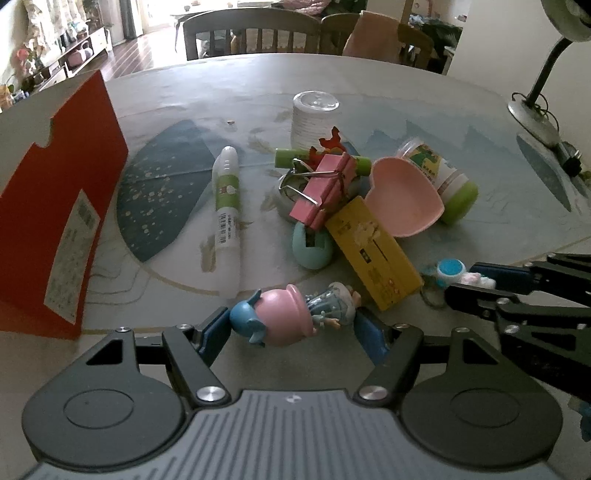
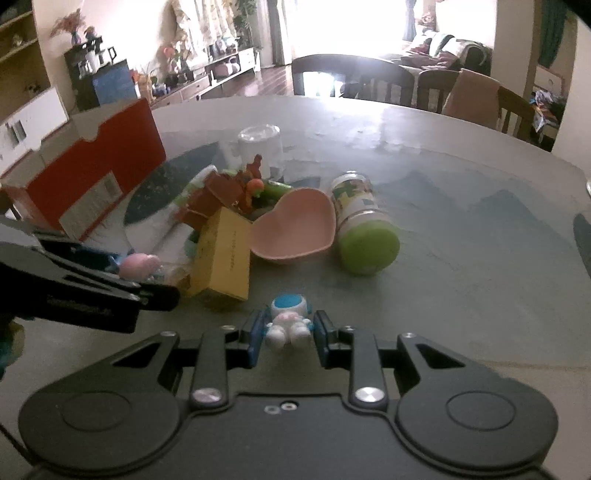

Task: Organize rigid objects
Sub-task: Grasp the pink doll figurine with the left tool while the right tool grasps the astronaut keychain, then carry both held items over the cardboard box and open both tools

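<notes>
My left gripper [image 1: 291, 326] is shut on a doll with a pink hat and blue hair [image 1: 288, 317], lying sideways between the blue pads. My right gripper [image 2: 289, 334] is shut on a small white astronaut figure with a blue face [image 2: 288, 321]; it also shows in the left wrist view [image 1: 456, 273]. A pile lies beyond: a yellow box [image 1: 373, 251], a pink binder clip [image 1: 325, 188], a pink heart-shaped dish [image 1: 404, 197], a teal egg [image 1: 312, 245], a green-capped jar [image 1: 443, 177] and a white glue tube [image 1: 227, 218].
A red cardboard box [image 1: 55, 221] stands at the left. An upturned white cup [image 1: 314, 118] stands behind the pile. A desk lamp base [image 1: 532, 118] sits at the far right. Chairs [image 1: 251, 35] line the table's far edge.
</notes>
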The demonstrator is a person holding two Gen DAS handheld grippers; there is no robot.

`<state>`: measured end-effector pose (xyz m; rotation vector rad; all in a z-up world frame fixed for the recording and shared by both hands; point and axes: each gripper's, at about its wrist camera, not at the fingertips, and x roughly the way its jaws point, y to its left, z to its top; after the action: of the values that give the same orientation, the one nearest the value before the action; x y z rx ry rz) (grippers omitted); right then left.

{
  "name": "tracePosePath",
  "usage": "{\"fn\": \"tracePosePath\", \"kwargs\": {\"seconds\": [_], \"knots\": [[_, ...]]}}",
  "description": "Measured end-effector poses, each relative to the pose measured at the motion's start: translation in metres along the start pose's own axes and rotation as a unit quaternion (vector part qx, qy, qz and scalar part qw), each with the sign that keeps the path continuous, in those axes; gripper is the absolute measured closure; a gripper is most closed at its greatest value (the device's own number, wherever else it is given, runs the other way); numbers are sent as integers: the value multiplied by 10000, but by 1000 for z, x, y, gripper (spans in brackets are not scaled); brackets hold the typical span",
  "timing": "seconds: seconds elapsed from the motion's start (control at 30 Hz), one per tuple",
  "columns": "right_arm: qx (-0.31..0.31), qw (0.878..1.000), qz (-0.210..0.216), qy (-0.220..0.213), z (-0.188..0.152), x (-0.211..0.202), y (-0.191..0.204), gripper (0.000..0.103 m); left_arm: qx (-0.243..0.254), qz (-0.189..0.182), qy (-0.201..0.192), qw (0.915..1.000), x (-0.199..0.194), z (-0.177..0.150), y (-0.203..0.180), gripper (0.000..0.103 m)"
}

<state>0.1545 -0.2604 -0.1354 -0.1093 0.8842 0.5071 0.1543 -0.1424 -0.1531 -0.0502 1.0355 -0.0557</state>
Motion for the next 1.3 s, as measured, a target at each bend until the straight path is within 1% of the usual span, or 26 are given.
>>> {"fn": "tracePosePath", "kwargs": {"seconds": [0.23,0.5,0.57,0.77,1.0,1.3], "knots": [[193,9994,161,-244,3,-29,3,75,-91,0,-47,9999,-17,-6,8,30],[100,9984,291,-483,12,-53,18,75,-196,-2,-293,9994,-51,-5,18,30],[48,9980,328,-543,16,-60,23,75,-215,-38,-382,9990,-62,-2,21,30],[-64,9965,394,-734,32,-76,41,75,-273,-150,-473,9984,-85,4,36,30],[-189,9951,418,-877,54,-87,73,75,-143,-260,-623,9976,-110,11,61,30],[-310,9931,502,-1013,85,-84,127,75,-72,-299,-757,9967,-138,20,110,30]]}}
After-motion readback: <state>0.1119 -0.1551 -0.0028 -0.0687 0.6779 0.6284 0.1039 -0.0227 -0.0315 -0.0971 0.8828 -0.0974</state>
